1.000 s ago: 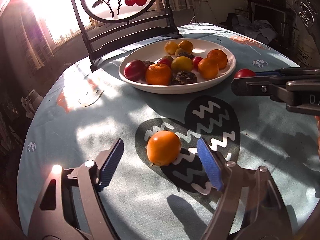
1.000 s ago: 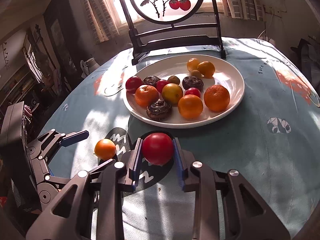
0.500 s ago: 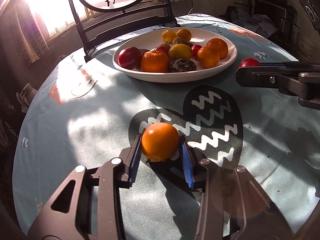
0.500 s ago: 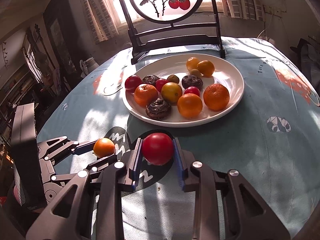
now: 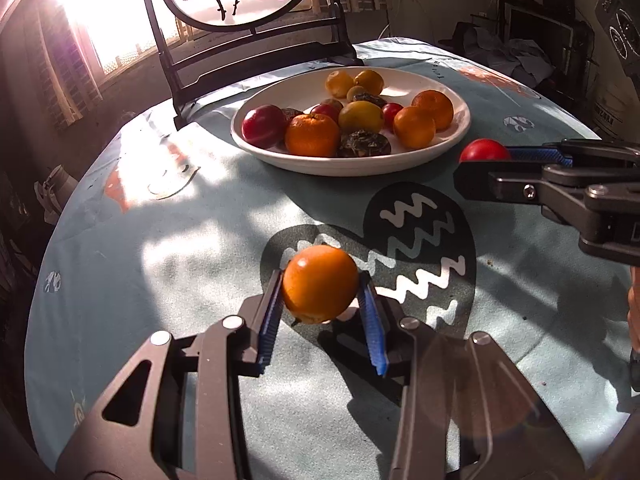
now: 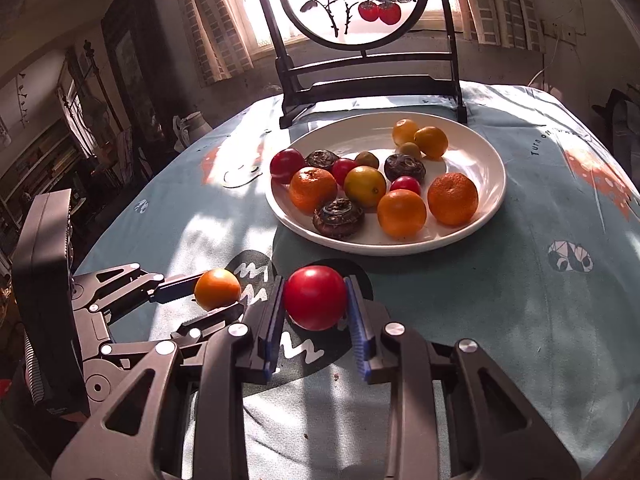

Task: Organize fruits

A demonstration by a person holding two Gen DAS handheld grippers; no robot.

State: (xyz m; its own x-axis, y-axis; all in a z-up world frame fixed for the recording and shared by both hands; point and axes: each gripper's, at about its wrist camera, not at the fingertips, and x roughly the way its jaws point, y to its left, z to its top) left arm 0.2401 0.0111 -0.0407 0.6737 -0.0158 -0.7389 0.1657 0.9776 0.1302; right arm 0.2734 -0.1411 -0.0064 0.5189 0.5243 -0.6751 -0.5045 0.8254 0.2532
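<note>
My left gripper (image 5: 320, 300) is shut on an orange (image 5: 320, 283), held just above the tablecloth; it also shows in the right wrist view (image 6: 217, 289). My right gripper (image 6: 315, 300) is shut on a red tomato (image 6: 315, 297), also seen in the left wrist view (image 5: 484, 150), near the plate's front edge. A white plate (image 6: 486, 148) holds several oranges, yellow fruits, red fruits and dark brown ones; it sits past both grippers and shows in the left wrist view (image 5: 460, 136).
A dark wooden stand with a round painted screen (image 6: 356, 0) stands behind the plate at the table's far edge. The round table has a light blue cloth (image 6: 540, 300) with a dark zigzag print (image 5: 420, 236). Furniture and clutter surround the table.
My left gripper closed on the orange and lifted it slightly toward the plate. My right gripper keeps holding the tomato, nearly still.
</note>
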